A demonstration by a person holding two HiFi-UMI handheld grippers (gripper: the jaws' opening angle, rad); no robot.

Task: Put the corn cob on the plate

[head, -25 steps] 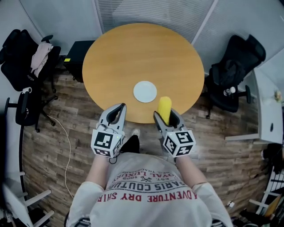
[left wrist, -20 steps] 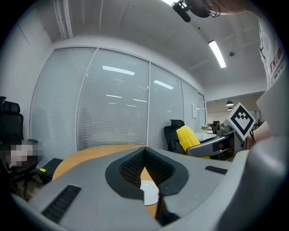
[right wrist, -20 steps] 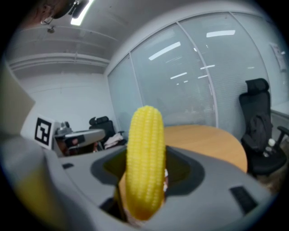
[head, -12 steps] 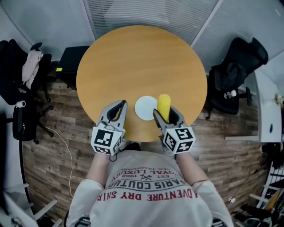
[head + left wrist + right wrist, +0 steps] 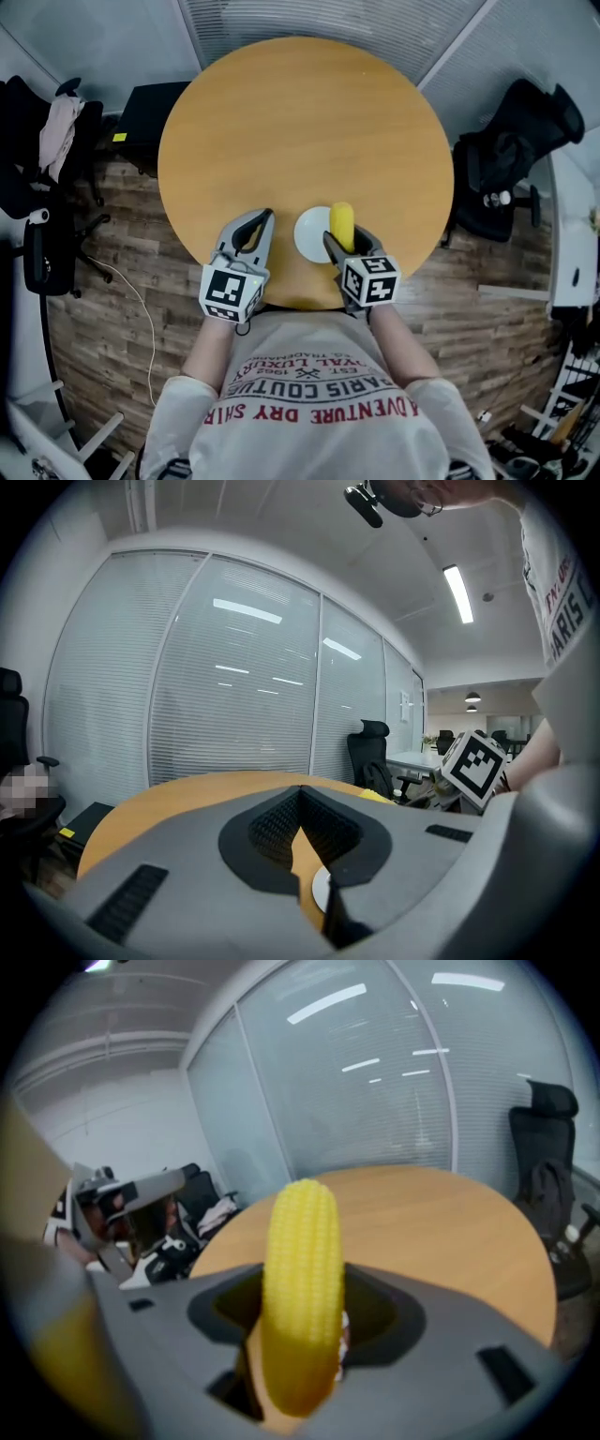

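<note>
Left hand-held gripper [image 5: 266,219] with jaws shut together, empty, over the near edge of the table [image 5: 300,112], just left of the plate [image 5: 307,238]. Plate bare. Corn cob [image 5: 343,223] clamped lengthwise in right hand-held gripper [image 5: 349,246], shifted within the last second from right of the plate to over its right rim. Probable remaining steps: centre, lower, release.
</note>
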